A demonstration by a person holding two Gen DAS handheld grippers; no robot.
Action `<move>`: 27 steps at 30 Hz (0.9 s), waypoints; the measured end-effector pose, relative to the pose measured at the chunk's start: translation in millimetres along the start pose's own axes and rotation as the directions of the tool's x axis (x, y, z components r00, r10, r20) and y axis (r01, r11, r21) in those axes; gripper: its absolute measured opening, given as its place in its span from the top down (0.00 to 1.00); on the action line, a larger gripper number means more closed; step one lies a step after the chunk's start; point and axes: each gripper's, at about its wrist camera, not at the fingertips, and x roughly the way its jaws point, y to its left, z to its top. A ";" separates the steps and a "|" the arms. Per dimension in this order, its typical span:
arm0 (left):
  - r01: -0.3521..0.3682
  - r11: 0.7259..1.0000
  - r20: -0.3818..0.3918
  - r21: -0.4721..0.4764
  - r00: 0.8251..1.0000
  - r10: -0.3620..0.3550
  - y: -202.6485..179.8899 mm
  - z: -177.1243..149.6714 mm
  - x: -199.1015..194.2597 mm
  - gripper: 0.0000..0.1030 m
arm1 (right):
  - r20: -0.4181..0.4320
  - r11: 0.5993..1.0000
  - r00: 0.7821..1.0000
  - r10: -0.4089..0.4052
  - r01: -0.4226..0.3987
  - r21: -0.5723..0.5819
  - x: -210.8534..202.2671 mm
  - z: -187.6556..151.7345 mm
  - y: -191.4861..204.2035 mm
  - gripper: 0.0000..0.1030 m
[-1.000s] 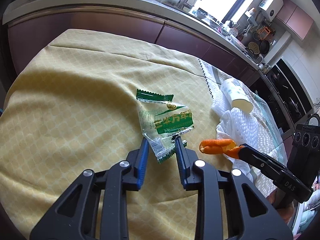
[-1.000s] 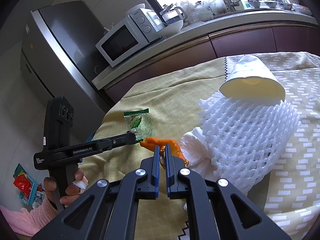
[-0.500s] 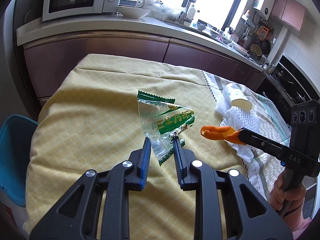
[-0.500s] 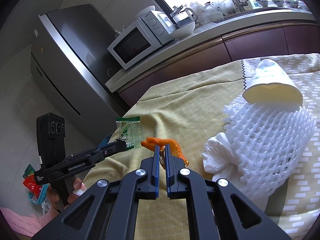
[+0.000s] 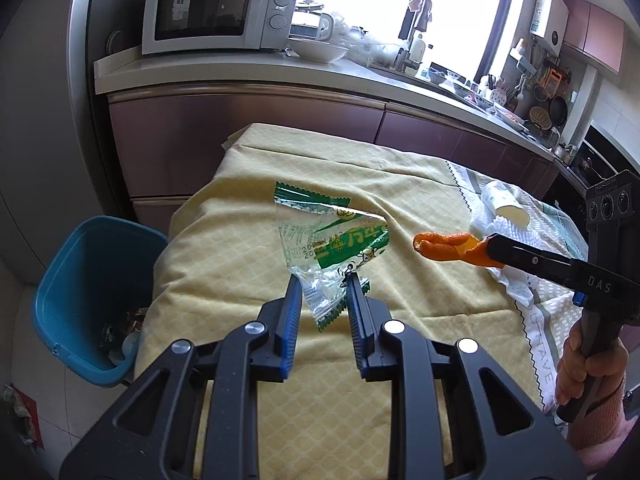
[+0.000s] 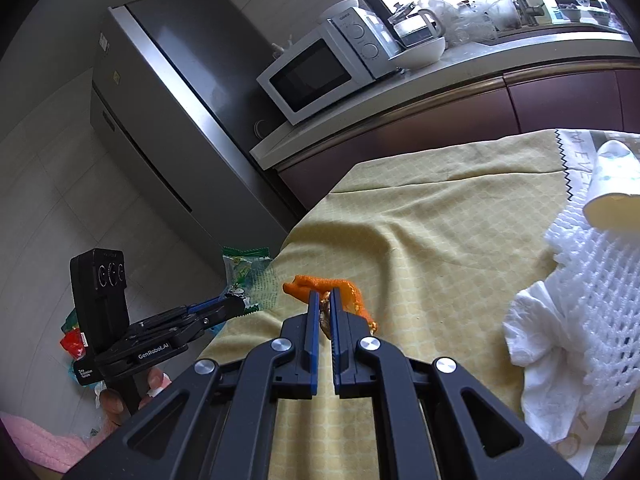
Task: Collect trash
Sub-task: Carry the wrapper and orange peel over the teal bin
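Observation:
My left gripper is shut on a clear and green snack wrapper and holds it in the air above the yellow tablecloth. The wrapper also shows in the right wrist view. My right gripper is shut on an orange peel and holds it above the cloth; the peel also shows in the left wrist view. A blue bin with some trash inside stands on the floor left of the table.
A paper cup lies on its side on white foam netting and a white cloth at the table's right. A kitchen counter with a microwave runs behind the table. A fridge stands at the left.
Both grippers have lifted and pulled back with their loads. The left view has swung left, so the blue bin beside the table has come into view.

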 end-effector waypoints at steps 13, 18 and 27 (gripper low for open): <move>-0.098 0.990 0.046 -0.096 0.994 0.103 63.8 -14.0 -44.7 0.78 | -0.069 0.994 0.995 0.077 -0.082 -0.075 43.6 4.7 50.3 0.96; -0.137 0.982 0.063 -0.133 0.987 0.146 86.5 -19.0 -61.5 0.78 | -0.093 0.989 0.990 0.105 -0.114 -0.098 59.9 8.0 66.6 0.96; -0.205 0.961 0.069 -0.188 0.973 0.221 123.5 -25.3 -81.1 0.78 | -0.142 0.976 0.979 0.144 -0.164 -0.141 88.6 14.7 93.0 0.98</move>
